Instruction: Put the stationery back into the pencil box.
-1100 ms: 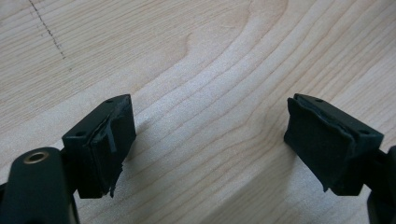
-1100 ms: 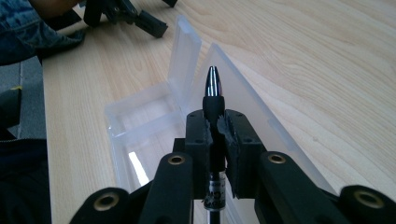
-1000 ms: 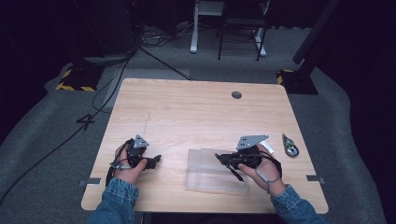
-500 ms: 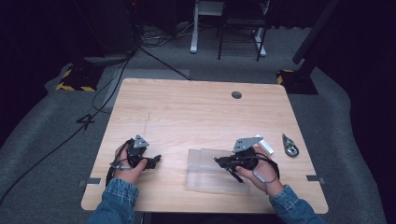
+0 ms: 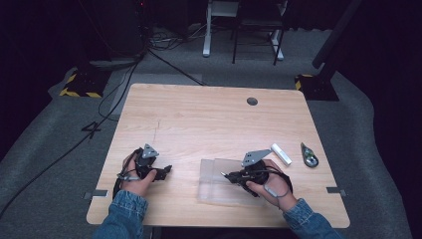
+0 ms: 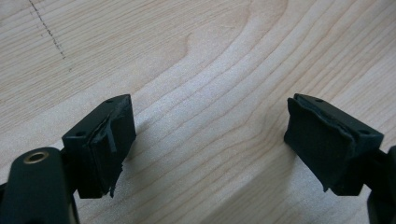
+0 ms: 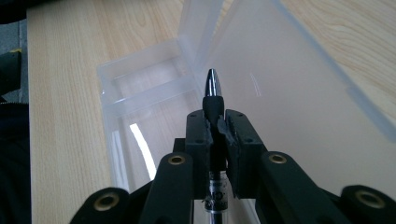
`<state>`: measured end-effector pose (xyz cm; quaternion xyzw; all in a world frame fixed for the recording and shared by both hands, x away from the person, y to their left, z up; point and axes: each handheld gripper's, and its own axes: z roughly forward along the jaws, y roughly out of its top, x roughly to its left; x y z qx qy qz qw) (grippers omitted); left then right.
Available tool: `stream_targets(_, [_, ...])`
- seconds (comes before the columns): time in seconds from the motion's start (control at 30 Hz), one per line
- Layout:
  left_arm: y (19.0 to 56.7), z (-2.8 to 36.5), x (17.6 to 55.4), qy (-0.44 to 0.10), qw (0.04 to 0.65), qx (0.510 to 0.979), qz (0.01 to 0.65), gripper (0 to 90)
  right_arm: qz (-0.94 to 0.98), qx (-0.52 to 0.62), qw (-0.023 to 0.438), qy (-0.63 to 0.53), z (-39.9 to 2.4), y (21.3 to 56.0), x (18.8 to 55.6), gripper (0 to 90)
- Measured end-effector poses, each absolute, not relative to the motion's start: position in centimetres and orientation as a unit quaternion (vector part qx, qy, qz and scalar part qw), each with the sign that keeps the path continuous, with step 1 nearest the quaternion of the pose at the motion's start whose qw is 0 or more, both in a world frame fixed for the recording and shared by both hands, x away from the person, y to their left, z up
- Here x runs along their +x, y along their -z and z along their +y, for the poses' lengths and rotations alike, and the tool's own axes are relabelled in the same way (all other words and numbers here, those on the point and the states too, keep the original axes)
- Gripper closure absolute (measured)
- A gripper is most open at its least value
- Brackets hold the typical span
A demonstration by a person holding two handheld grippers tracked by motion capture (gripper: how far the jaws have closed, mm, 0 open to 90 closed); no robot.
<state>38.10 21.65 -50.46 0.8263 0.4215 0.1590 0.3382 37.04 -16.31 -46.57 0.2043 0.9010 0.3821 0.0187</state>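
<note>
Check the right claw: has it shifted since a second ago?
Yes, slightly: the right claw, shut on a pen, has slid left over the clear box, away from the white stick.

Your right gripper, clamped on a pen, now sits a little further left over the clear plastic case than a second ago, with the pen's tip above the case's open tray. That shift uncovers a white cap lying on the table just right of the case, where your hand had hidden it.
</note>
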Motion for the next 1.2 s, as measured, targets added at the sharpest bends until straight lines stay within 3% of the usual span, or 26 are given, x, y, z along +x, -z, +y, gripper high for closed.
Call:
stream_targets(1.0, [50.5,21.6,38.1,-0.159,0.338,0.826,0.421,16.2,0.920,0.185,0.022,-0.345,-14.7,48.4,36.4,80.0])
stream_targets(1.2, [50.5,21.6,38.1,-0.159,0.338,0.826,0.421,16.2,0.918,0.184,0.028,-0.349,-14.7,47.7,36.0,75.3])
